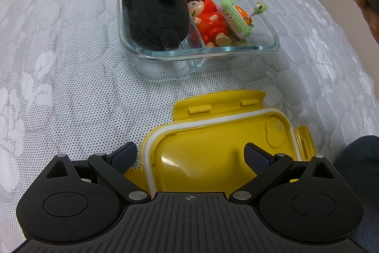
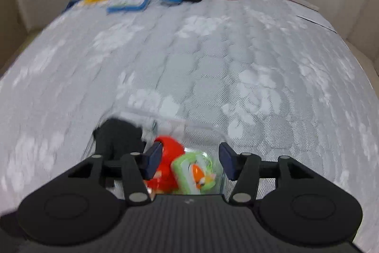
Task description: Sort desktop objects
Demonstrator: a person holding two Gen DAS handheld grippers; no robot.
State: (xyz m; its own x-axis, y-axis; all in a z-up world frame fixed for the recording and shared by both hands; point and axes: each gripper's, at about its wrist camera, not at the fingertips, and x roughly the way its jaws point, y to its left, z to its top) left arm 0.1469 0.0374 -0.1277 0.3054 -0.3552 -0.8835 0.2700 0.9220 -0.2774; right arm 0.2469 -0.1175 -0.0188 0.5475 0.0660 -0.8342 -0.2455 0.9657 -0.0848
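Above the glass tray's [image 1: 265,23] right rim, right tongs [image 2: 189,161] gape empty; left tongs [image 1: 189,155] straddle the yellow lid [image 1: 213,141], spread wide.

You see a clear glass container [image 1: 267,49] with two compartments on the bed. The left compartment holds a black plush [image 1: 154,13] lying on its side. The right compartment holds a red figure [image 1: 210,20] on its back and, beside it, a green toy [image 1: 234,18] tilted on edge. A yellow lid [image 1: 213,146] lies upside down nearby.
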